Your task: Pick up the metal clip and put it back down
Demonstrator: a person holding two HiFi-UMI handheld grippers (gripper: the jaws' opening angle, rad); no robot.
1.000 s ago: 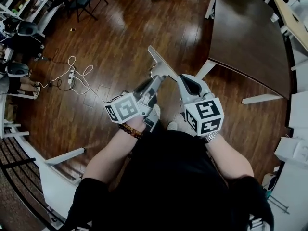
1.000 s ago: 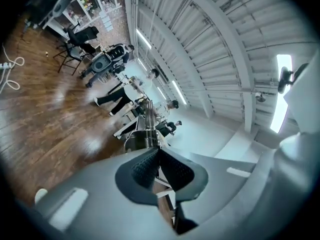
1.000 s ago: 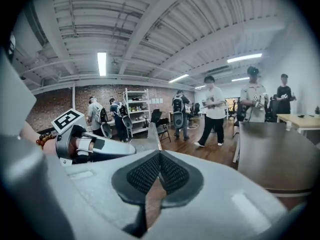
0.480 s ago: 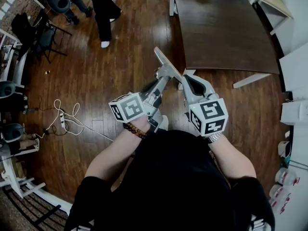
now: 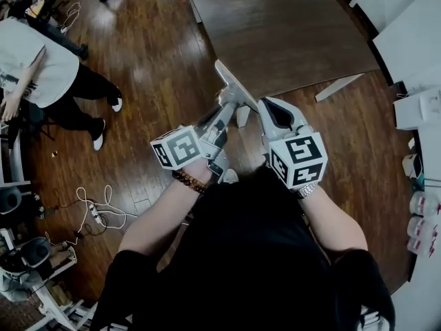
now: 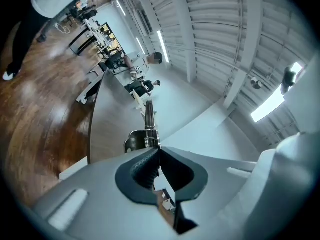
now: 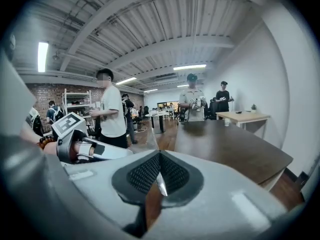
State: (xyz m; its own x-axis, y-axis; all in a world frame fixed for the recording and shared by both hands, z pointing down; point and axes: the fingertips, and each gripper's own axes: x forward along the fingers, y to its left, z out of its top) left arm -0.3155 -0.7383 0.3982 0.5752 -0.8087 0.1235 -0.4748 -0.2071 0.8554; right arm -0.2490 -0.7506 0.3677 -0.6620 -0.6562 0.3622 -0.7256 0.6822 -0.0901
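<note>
The metal clip (image 5: 233, 85), a long flat silver piece with a spring (image 6: 144, 142), is held in the air in front of the person's chest, over the wooden floor. In the head view my left gripper (image 5: 226, 109) comes up from the lower left and is shut on the clip's near end. My right gripper (image 5: 263, 109) meets it from the right. In the left gripper view the clip (image 6: 149, 126) sticks out edge-on past the closed left gripper (image 6: 156, 151). In the right gripper view a shiny sliver of the clip (image 7: 161, 185) shows between the closed pads of the right gripper (image 7: 160, 156).
A dark wooden table (image 5: 289, 26) on white legs stands just beyond the grippers. A person in a white shirt (image 5: 38, 64) stands at the far left. Cables and a power strip (image 5: 96, 216) lie on the floor at lower left. White shelving (image 5: 420, 109) lines the right side.
The view has swung, so the table now lies straight ahead and a person has come into view at the left. Both grippers and the clip keep the same pose relative to each other.
</note>
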